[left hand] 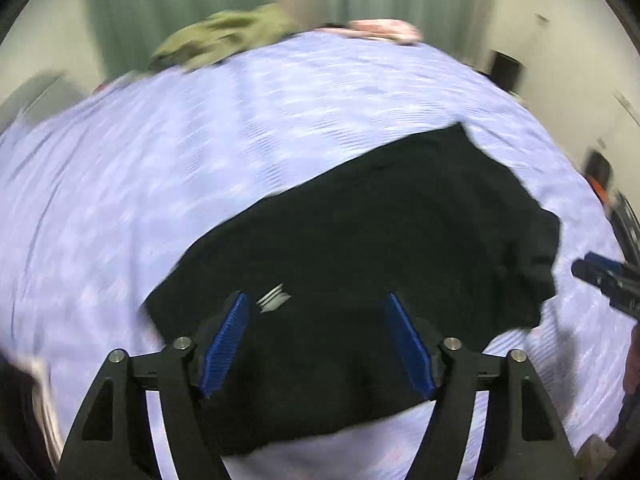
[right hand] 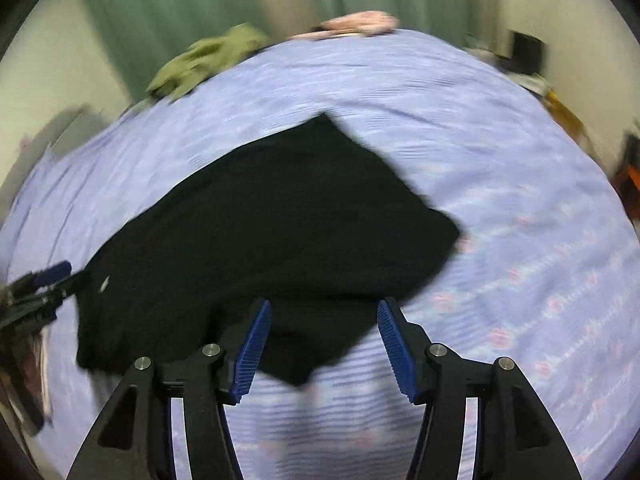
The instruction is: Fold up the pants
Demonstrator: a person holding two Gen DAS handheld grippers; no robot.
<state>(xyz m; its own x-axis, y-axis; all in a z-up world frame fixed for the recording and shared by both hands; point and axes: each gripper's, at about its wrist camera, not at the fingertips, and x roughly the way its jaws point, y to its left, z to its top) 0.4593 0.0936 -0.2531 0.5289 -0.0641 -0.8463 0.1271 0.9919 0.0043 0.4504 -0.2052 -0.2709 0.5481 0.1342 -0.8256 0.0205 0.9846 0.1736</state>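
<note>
Left wrist view: left gripper point(left hand: 318, 344) with ribbed blue pads spread wide, holding nothing, hovers over the near edge of the black fabric pants point(left hand: 360, 240), which lie across lower centre on the lavender striped bedsheet point(left hand: 160, 160). Right gripper point(right hand: 324, 344), equally wide and empty, hangs above the pants' lower corner. Judgement: pinch both edges level, lift evenly. Upper frame: crumpled olive-green garment point(left hand: 224, 36), pink cloth point(left hand: 384, 30), green curtain point(right hand: 180, 8).
</note>
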